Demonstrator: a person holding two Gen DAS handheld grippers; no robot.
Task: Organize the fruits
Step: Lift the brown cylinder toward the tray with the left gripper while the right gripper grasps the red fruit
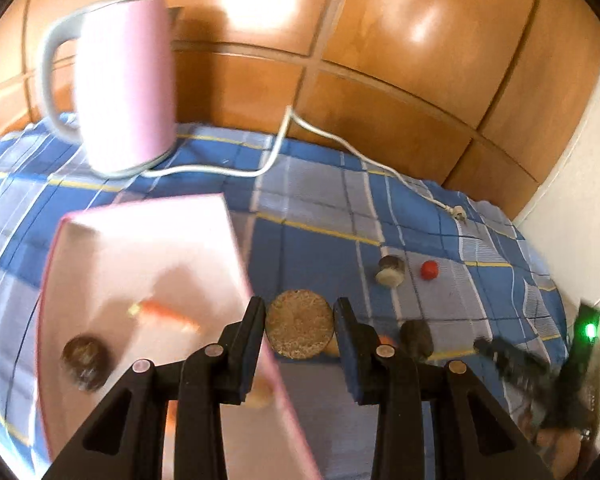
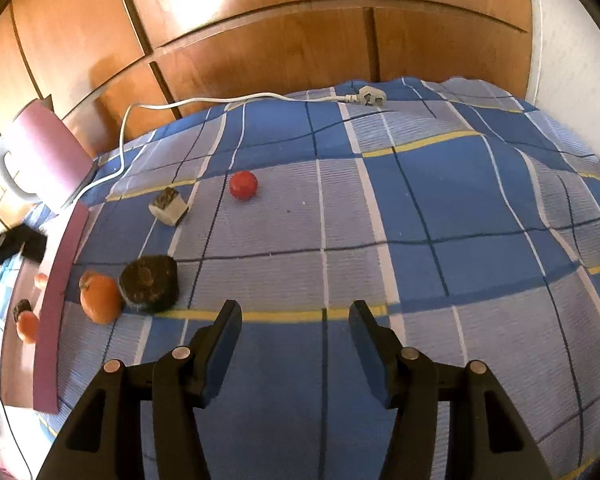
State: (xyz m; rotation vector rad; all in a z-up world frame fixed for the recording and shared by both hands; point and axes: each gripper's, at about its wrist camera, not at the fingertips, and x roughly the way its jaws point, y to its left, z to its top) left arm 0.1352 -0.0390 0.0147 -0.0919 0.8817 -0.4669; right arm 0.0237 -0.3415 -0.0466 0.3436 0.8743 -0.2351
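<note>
Nearest the left wrist camera, the black two-finger left gripper (image 1: 299, 330) was clamped on a round, flat, tan-brown rough-faced fruit slice (image 1: 300, 324), its pads pressed against both edges of the disc. The slice hung just at the right rim of a shallow rectangular pink tray (image 1: 236, 240), which was blurred in this view. Inside the tray lay a small orange carrot (image 1: 168, 312) and a dark round fruit (image 1: 85, 360). Behind the tray stood a pink electric kettle with a pale grey handle (image 1: 126, 88), its white power cord (image 1: 276, 156) trailing right across the blue plaid cloth (image 1: 312, 208) to a plug.

In the right wrist view, the black right gripper (image 2: 296, 340) hovered over the cloth with its jaws spread wide and nothing between them. Left of it, an orange round fruit (image 2: 99, 298) lay touching a dark brown squat fruit (image 2: 150, 284), both just beside the tray's outer wall. Farther back sat a small pale chunk with a dark top (image 2: 168, 206), and near it, apart, a small red round fruit (image 2: 243, 185). Wooden cabinet panels (image 2: 260, 48) rose behind the cloth-covered surface.
</note>
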